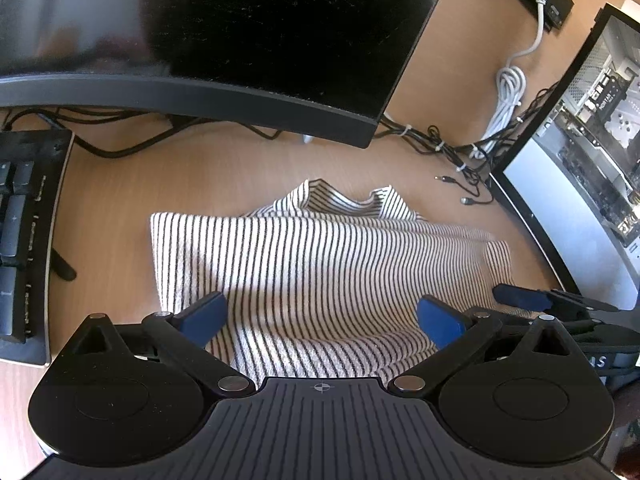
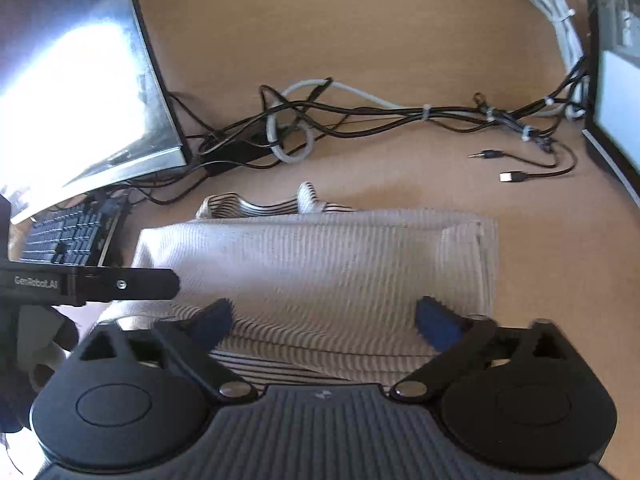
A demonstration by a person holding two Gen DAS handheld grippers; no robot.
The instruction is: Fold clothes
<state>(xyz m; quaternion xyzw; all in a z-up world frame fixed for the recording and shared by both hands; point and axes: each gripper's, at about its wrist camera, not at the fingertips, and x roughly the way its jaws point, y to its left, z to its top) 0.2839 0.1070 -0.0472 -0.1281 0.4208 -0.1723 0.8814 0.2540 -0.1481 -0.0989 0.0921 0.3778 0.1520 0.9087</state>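
Lying folded mid-desk (image 1: 120, 184): striped garment (image 1: 320, 264), its near edge hidden behind both grippers. Left gripper (image 1: 320, 320) and right gripper (image 2: 324, 320) hovering released, grasping nothing. Blurring stripes in the right view.

The folded garment (image 1: 320, 264) lies on the worktop (image 1: 120, 200), at the middle of both wrist views. The left tongs (image 1: 320, 316) stand over its near edge at 6 o'clock, jaws wide apart; the right tongs (image 2: 324, 320) do the same, just beside them toward 3 o'clock. Behind the garment, at 12 o'clock, a monitor (image 1: 240, 40) stands above a tangle of cables (image 1: 440, 144). A keyboard (image 1: 20, 240) lies at 9 o'clock, a second screen (image 1: 580, 160) at 3 o'clock. A loose plug (image 2: 512, 177) lies between garment and that screen.
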